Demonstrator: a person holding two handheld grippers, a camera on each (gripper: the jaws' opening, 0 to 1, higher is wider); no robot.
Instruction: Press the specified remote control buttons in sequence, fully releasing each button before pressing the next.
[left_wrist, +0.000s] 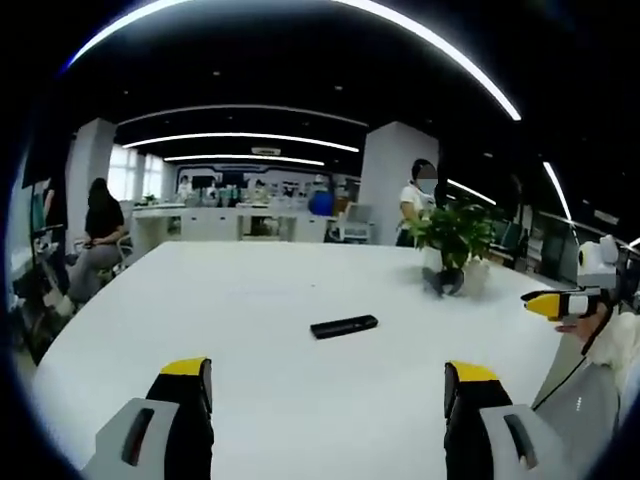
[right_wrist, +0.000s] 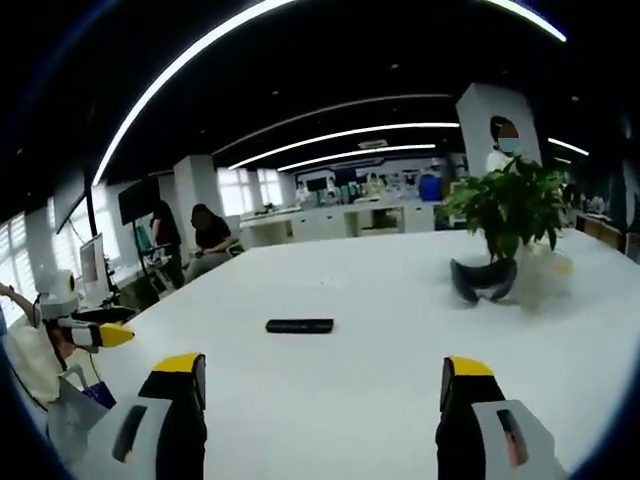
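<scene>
White worktop (left_wrist: 250, 330) spreads wide, with the black remote control (left_wrist: 344, 326) lying flat on it as the landmark; in the left gripper view the left claw (left_wrist: 327, 400) hangs released, jaws wide apart, short of the remote and above the surface; right of the remote stands a potted plant (left_wrist: 455, 240), and further right the right claw (left_wrist: 548, 303) shows its yellow tip; in the right gripper view the left claw (right_wrist: 112, 335) sits left of the remote (right_wrist: 299, 326); the right claw (right_wrist: 322, 395) is released, clear of it; the plant (right_wrist: 505, 215) stands well right of the remote.
</scene>
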